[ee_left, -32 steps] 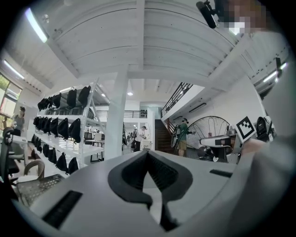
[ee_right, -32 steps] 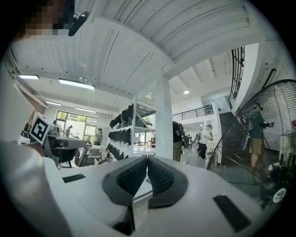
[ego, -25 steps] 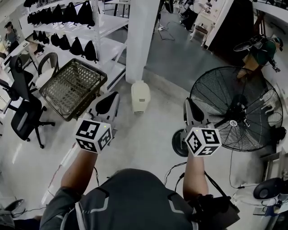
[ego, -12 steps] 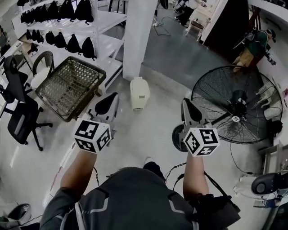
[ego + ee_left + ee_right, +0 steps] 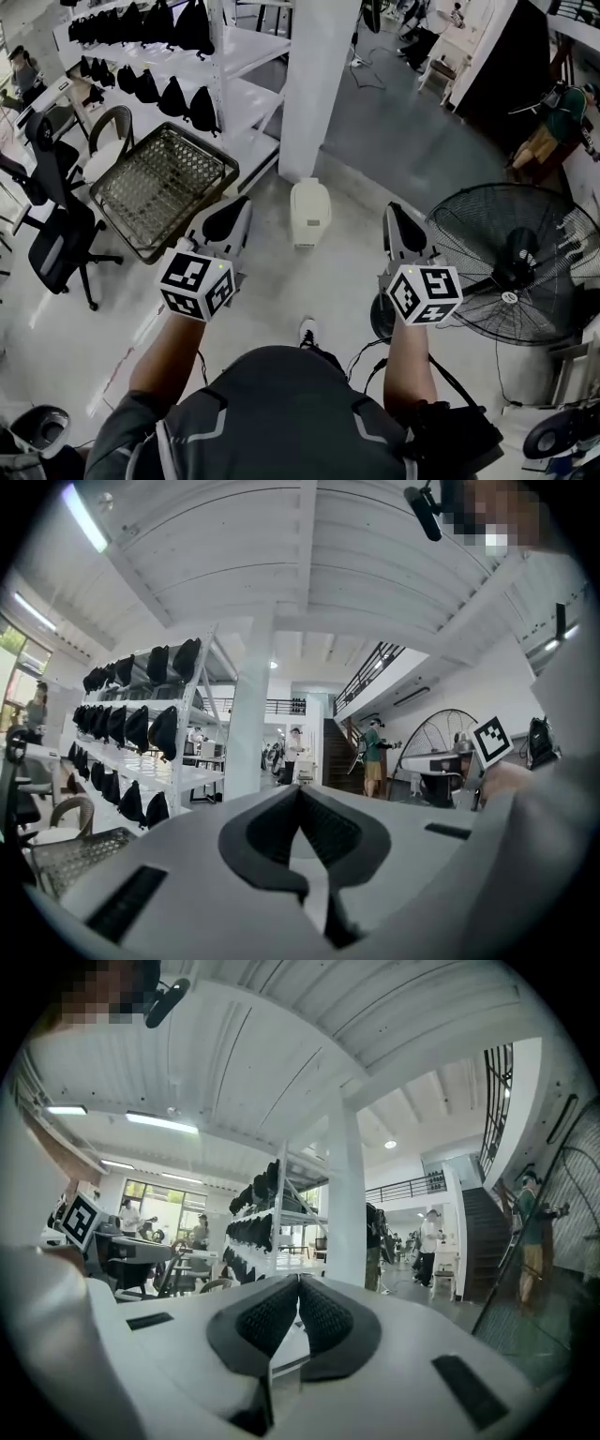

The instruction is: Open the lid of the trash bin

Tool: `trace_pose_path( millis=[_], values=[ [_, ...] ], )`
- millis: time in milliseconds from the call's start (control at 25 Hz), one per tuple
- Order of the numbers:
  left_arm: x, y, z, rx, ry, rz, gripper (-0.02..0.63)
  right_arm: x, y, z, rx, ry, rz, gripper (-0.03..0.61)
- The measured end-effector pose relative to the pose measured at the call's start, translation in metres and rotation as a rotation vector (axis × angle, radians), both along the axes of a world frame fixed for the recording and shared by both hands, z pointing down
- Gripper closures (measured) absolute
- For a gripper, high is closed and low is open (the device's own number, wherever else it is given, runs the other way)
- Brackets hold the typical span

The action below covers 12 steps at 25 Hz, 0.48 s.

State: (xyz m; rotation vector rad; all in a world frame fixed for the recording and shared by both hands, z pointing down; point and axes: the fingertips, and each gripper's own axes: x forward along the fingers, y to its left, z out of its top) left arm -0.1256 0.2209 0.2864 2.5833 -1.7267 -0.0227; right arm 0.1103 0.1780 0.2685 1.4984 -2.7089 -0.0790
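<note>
The trash bin [image 5: 310, 212] is a small white bin with its lid down, standing on the floor at the foot of a white pillar [image 5: 319, 84]. In the head view my left gripper [image 5: 232, 210] is held in the air short of the bin and to its left. My right gripper [image 5: 395, 216] hangs short of the bin on its right. Neither touches the bin. In the left gripper view the left gripper [image 5: 300, 789] has its dark pads meeting with nothing between them. The right gripper [image 5: 298, 1281] looks the same in the right gripper view.
A wire mesh cart [image 5: 161, 189] stands left of the bin, with an office chair [image 5: 54, 239] further left. Shelves with black bags [image 5: 173, 47] line the back left. A large floor fan [image 5: 520, 267] stands at the right. The person's shoe [image 5: 307, 331] shows on the floor.
The view has shifted: the bin sits a little lower and further right in the frame, the fan has slid right, and a shoe has come into view. Both grippers stay shut.
</note>
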Motion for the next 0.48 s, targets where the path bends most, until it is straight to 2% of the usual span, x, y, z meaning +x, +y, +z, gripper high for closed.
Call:
trace_pose_path(
  millis=[240, 480],
  values=[
    [0.019, -0.064, -0.006, -0.005, -0.008, -0.042, 0.604, 0.017, -0.074, -0.004, 0.005, -0.022, -0.040, 0.552],
    [0.053, -0.113, -0.003, -0.023, -0.037, -0.048, 0.604, 0.036, -0.124, 0.001, 0.002, -0.038, -0.071, 0.552]
  ],
)
